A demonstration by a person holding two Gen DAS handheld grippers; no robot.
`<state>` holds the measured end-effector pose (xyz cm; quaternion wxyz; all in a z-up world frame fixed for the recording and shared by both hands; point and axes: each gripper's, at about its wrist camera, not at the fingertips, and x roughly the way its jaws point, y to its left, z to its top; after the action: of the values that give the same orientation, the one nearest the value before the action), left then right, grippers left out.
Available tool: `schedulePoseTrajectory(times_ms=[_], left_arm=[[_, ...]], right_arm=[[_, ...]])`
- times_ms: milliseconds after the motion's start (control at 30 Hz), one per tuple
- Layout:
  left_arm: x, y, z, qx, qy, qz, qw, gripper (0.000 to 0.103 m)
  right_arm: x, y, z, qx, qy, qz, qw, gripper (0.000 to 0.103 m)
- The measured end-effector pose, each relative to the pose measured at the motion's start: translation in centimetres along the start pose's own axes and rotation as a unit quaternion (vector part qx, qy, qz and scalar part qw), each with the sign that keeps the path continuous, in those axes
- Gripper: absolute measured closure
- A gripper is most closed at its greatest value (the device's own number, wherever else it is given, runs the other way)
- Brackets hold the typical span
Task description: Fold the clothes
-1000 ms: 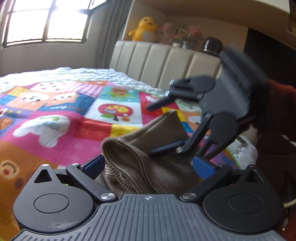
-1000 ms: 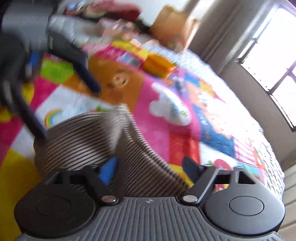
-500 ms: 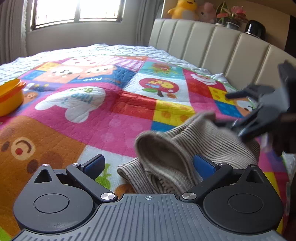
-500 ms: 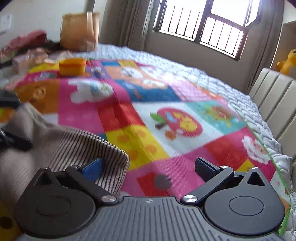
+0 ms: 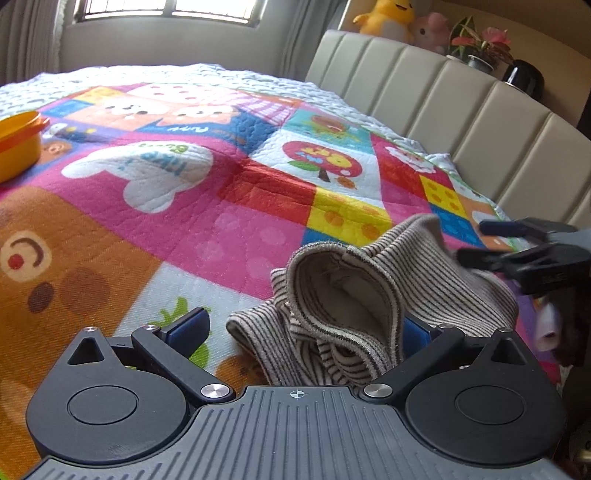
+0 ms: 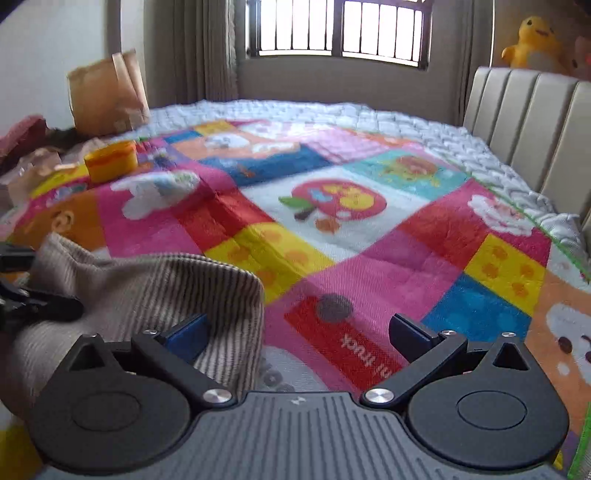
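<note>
Striped brown-and-cream garment [image 5: 373, 295] lies bunched on the near right part of the bed's patchwork quilt [image 5: 229, 206], an open cuff or neck hole facing the left wrist camera.

Left claw [image 5: 306, 326]: spread wide. Left finger [image 5: 188, 325] sits clear over the quilt, right finger is mostly hidden behind the cloth. Garment folds lie between the fingers, no pinch visible.

Right claw [image 6: 295, 332]: spread as wide as it goes. Left finger [image 6: 184, 334] is against or just over the garment's edge [image 6: 155, 291], right finger [image 6: 413, 334] over bare quilt, nothing pinched. In the left wrist view the right claw's black fingers [image 5: 517, 243] show at the far right, over the garment's right side, slightly blurred; contact cannot be told. In the right wrist view the left claw's dark tips [image 6: 26, 291] show at the left edge by the cloth.

Orange tub [image 6: 110, 162] on the quilt's far left, well apart from the garment. Brown paper bag [image 6: 105, 94] stands behind it. Padded beige headboard [image 5: 461, 107] along the right; yellow duck plush [image 5: 388, 16] and a potted plant [image 5: 480, 44] on the ledge above it. Window [image 6: 340, 27] at the far wall.
</note>
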<state>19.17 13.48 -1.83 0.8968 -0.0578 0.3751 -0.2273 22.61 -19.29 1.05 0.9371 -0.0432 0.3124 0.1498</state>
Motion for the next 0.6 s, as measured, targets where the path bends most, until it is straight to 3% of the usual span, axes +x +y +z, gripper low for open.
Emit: schedulePoseTrajectory(times_ms=[100, 167, 267, 333, 433, 600], left_arm=[[0.1, 0.1, 0.0, -0.005, -0.001, -0.001, 1.0, 0.0], [0.3, 0.1, 0.1, -0.011, -0.002, -0.001, 0.9999, 0.0], [0.6, -0.2, 0.1, -0.016, 0.0, 0.005, 0.9999, 0.0], [0.3, -0.6, 0.3, -0.007, -0.003, 0.016, 0.9998, 0.0], [-0.3, -1.2, 0.7, 0.02, -0.01, 0.031, 0.9993, 0.0], [-1.0, -1.6, 1.5, 0.041, -0.024, 0.043, 0.9979, 0.0]], right_arm=[[-3.6, 0.8, 0.1, -0.004, -0.048, 0.048, 0.998, 0.0], [-4.2, 2.2, -0.5, -0.036, -0.046, 0.057, 0.997, 0.0], [-1.2, 5.2, -2.7, -0.13, 0.001, -0.018, 0.991, 0.0], [-0.6, 5.3, -3.7, -0.114, -0.028, -0.027, 0.993, 0.0], [-0.3, 4.4, -3.1, -0.05, -0.009, -0.007, 0.999, 0.0], [-0.1, 3.6, -3.5, -0.026, -0.007, 0.01, 1.0, 0.0]])
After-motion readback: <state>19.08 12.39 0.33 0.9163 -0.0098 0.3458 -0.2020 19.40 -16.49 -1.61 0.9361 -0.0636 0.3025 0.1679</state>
